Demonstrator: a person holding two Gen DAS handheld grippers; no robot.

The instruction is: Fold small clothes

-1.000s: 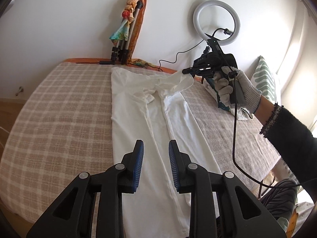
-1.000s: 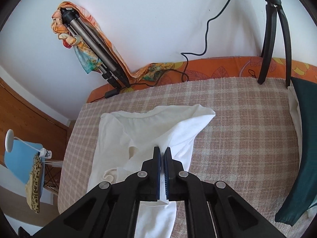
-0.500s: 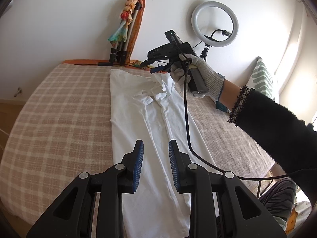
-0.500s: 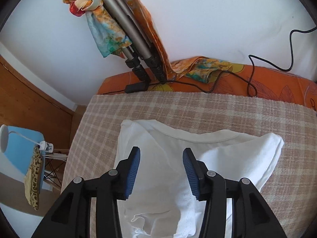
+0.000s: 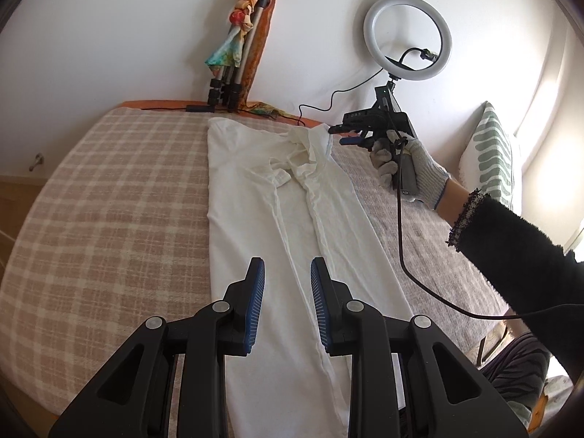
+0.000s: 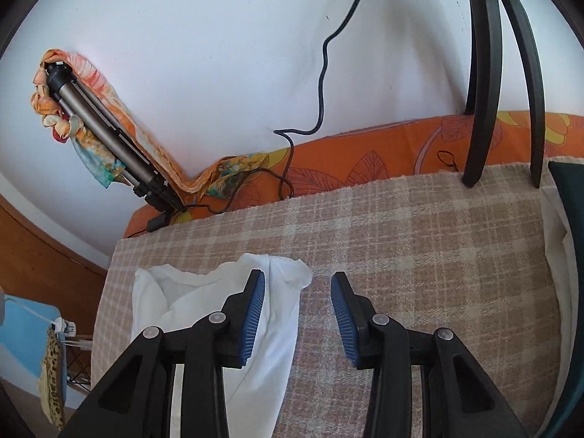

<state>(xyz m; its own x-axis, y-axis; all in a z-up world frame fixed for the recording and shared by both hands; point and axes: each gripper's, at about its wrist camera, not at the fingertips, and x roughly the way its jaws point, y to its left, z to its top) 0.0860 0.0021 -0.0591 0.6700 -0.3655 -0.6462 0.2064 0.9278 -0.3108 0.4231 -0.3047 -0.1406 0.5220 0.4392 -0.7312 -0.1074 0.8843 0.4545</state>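
Left wrist view, nearest: the left gripper (image 5: pixel 287 294), black with blue ribbed pads, hangs with its jaws spread and empty above the hem end of the long white cotton garment (image 5: pixel 277 226).

The garment lies flat on the beige-and-cream checked blanket (image 5: pixel 109 219), its long axis running from 6 o'clock, under the left gripper, to 12 o'clock, toward the wall. Both side panels appear already folded inward, giving a narrow strip; the far end, at the collar, is rumpled.

At about 1 o'clock, the right gripper (image 5: pixel 341 135), held in a grey knitted glove (image 5: pixel 412 168), sits just beside the garment's far right corner. In its own view the right gripper (image 6: pixel 297 306) is spread wide and holds nothing; that corner of the garment (image 6: pixel 277 292) lies under its left pad at about 11 o'clock, with bare blanket between the pads.

Judgement: the coming fold is lengthwise, end to end, so each gripper serves the end nearest it.

Farthest: white ring light (image 5: pixel 407 36), folded metal tripod draped in a multicoloured scarf (image 5: pixel 237 47), orange leaf-print cover (image 6: pixel 383 153).
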